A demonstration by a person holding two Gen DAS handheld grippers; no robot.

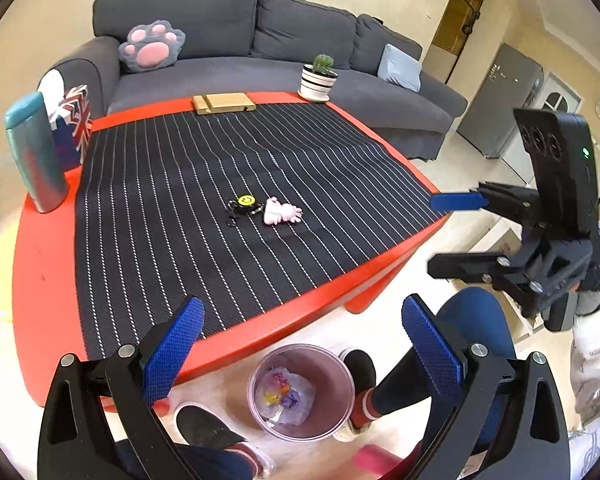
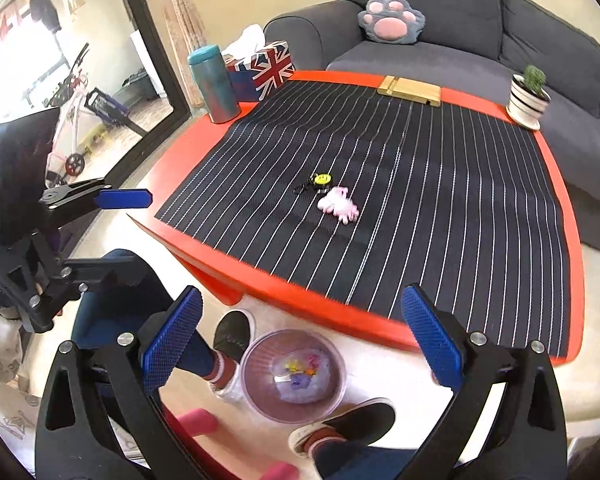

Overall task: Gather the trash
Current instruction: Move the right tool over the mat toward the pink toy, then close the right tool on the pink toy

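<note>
2 grippers hang over the near edge of the red counter (image 1: 32, 280), and both sets of jaws are spread wide with nothing between them. Below and between the blue pads of the left gripper (image 1: 302, 344) sits the pink trash bin (image 1: 302, 392) on the floor, with crumpled clear wrapping and bits of coloured paper (image 1: 284, 396) lying in its bottom. The right wrist view shows the same bin (image 2: 293, 374) under the gap of the right gripper (image 2: 302, 338), flanked by the person's 2 dark shoes (image 2: 232, 334). In the left wrist view the right gripper (image 1: 444, 236) is out to the side past the counter's corner, apart from everything.

On the striped black mat (image 1: 204, 184), well ahead of both grippers, lie a yellow smiley keychain (image 1: 245, 201) and a small pink plush toy (image 1: 281, 211), just beside each other near the mat's middle. At the far edge of the counter are a wooden block (image 1: 224, 103) and a potted cactus (image 1: 318, 78); at its left corner stand a teal tumbler (image 1: 34, 152) and a flag-patterned tissue box (image 1: 74, 124). Behind the counter is a grey sofa (image 1: 228, 40) with a paw-shaped cushion (image 1: 152, 46).
</note>
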